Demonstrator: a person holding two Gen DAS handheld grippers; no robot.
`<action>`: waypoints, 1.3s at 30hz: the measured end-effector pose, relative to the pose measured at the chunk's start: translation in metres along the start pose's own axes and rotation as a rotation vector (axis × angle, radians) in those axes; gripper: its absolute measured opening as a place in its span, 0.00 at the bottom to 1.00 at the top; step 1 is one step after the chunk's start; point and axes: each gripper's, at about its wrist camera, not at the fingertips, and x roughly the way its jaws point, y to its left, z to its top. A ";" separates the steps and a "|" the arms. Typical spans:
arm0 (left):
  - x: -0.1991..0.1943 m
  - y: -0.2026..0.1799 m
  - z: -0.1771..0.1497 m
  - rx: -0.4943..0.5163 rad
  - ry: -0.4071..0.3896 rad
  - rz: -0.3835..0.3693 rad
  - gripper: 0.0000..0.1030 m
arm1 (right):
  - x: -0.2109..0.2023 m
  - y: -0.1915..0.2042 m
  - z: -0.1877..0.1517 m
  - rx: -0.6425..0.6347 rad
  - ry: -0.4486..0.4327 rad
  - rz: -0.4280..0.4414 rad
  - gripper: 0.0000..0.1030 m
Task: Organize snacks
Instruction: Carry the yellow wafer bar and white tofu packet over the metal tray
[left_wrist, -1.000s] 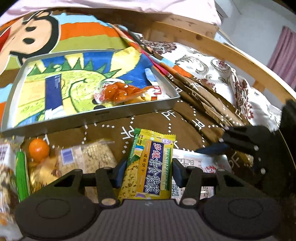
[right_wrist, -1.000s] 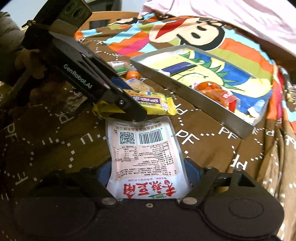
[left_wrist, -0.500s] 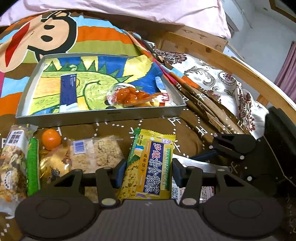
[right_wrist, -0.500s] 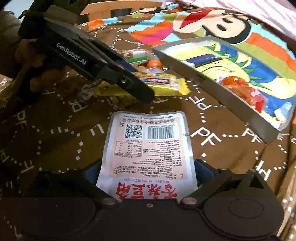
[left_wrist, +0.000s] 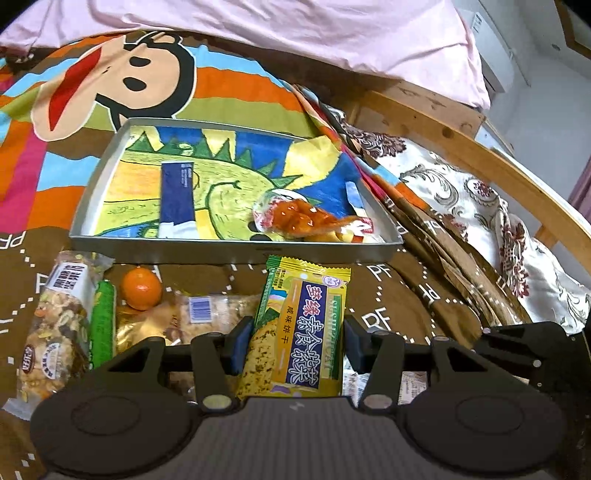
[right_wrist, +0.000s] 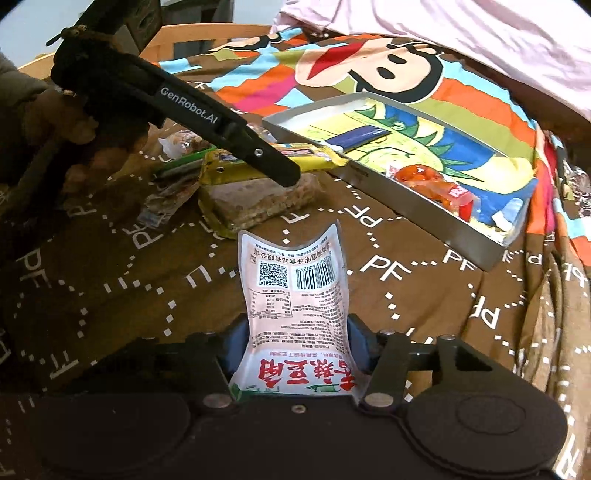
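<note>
The right gripper (right_wrist: 295, 343) is closing on the pink pouch (right_wrist: 291, 295), now bowed and lifting off the bed beside the tray (right_wrist: 424, 206), matching the left gripper (left_wrist: 291, 343) clamping the yellow cracker pack (left_wrist: 301, 328), so both snacks look ready for the tray.

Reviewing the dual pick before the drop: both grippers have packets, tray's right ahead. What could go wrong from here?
1. The right gripper is closing on the pink pouch, which already bows between the pads and might slip.
2. The left gripper pinches the yellow cracker packet low; its free end may snag the tray wall.
</note>
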 end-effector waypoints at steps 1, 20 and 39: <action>-0.001 0.001 0.000 -0.001 -0.004 0.001 0.53 | -0.001 0.000 0.001 0.005 0.000 -0.007 0.54; 0.006 0.041 0.049 -0.020 -0.127 0.141 0.53 | 0.006 -0.035 0.080 -0.013 -0.161 -0.203 0.54; 0.065 0.121 0.088 -0.122 -0.138 0.249 0.53 | 0.127 -0.080 0.179 -0.052 -0.099 -0.253 0.55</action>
